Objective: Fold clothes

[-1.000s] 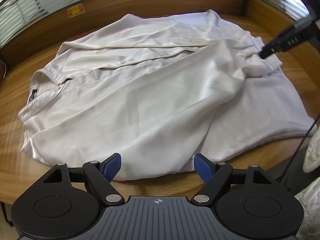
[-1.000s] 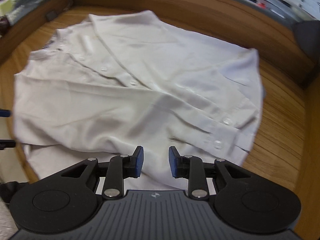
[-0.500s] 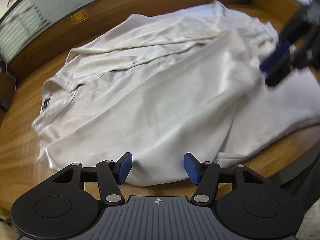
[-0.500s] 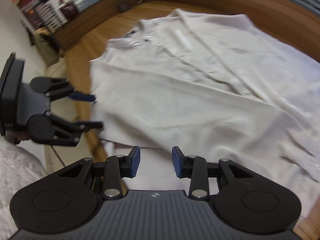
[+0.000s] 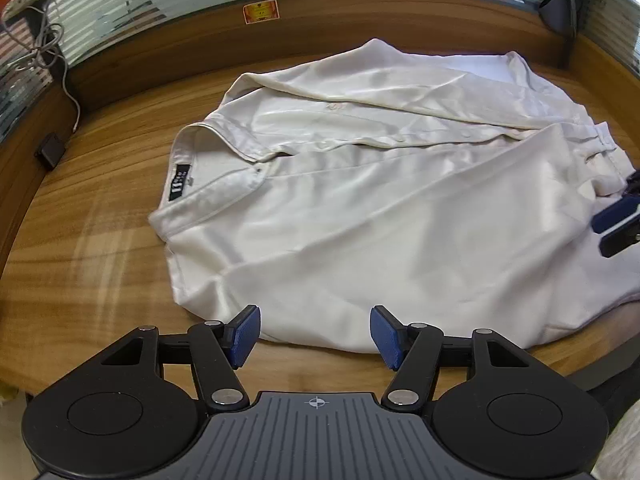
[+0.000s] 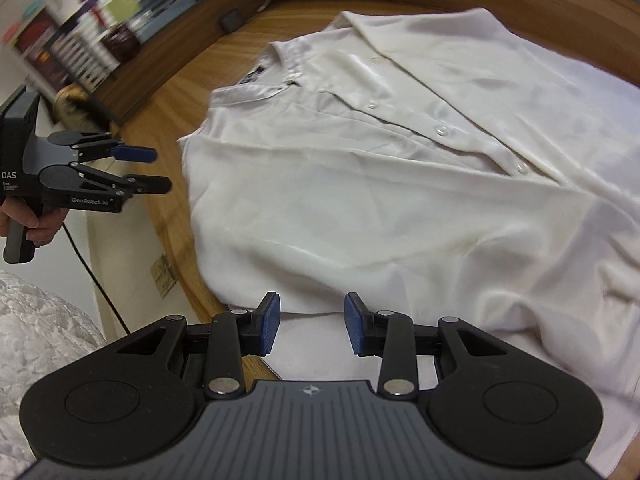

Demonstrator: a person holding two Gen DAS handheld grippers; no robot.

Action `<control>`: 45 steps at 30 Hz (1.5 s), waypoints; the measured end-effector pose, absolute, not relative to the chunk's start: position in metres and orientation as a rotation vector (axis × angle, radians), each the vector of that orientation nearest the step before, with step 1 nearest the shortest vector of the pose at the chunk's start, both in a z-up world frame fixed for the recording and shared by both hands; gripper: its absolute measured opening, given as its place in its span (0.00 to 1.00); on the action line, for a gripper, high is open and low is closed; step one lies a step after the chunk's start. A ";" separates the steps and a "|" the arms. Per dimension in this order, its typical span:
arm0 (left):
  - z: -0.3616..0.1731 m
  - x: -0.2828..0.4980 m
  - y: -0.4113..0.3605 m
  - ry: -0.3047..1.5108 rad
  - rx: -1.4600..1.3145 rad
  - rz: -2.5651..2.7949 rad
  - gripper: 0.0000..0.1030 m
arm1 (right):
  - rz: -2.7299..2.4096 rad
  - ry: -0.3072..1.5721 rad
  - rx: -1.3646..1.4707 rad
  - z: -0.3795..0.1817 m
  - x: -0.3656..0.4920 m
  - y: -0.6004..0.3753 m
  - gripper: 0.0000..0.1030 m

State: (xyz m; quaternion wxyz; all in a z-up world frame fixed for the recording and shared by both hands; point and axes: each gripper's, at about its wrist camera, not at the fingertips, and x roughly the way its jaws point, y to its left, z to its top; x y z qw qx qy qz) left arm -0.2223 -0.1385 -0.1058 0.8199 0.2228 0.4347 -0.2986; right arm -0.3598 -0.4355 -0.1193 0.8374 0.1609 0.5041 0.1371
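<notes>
A white button-up shirt [image 5: 360, 208] lies face up on the wooden table [image 5: 100, 240], collar and black label [image 5: 180, 184] at the left, one sleeve folded across its front. My left gripper [image 5: 315, 336] is open just above the shirt's near side edge, with nothing between its pads. It also shows off the table edge in the right wrist view as the left gripper [image 6: 158, 172]. My right gripper [image 6: 312, 328] hovers open over the shirt [image 6: 400, 200] near its lower hem, the cloth beneath it and not pinched. In the left wrist view the right gripper [image 5: 620, 224] peeks in at the right edge.
A raised wooden rim [image 5: 360, 20] with glass and blinds behind bounds the table. A small black box [image 5: 50, 150] and a white cable [image 5: 68, 92] sit at the far left. A hand [image 6: 28, 220] holds the left gripper beside white quilted fabric [image 6: 40, 340].
The left gripper swung left along the shirt's near edge toward the collar and its jaws narrowed. The right gripper shifted to the near hem and opened slightly; the left gripper came into its view.
</notes>
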 end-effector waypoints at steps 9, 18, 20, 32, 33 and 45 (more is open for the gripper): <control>-0.110 -0.152 -0.127 0.974 0.521 -0.839 0.69 | 0.008 1.050 0.488 -0.123 -0.374 -0.415 0.41; -0.129 -0.100 -0.132 1.010 0.510 -1.048 0.65 | -0.286 0.969 0.594 -0.110 -0.396 -0.369 0.45; -0.137 -0.092 -0.132 1.061 0.514 -1.094 0.61 | -0.346 0.962 0.611 -0.109 -0.400 -0.357 0.45; -0.156 -0.076 -0.106 1.102 0.504 -1.253 0.06 | -0.340 0.950 0.473 -0.115 -0.382 -0.293 0.60; -0.153 -0.076 -0.102 1.097 0.485 -1.262 0.05 | -0.327 0.953 0.464 -0.119 -0.379 -0.292 0.63; -0.138 -0.080 -0.060 1.089 0.480 -1.276 0.06 | -0.214 1.016 0.368 -0.156 -0.363 -0.285 0.72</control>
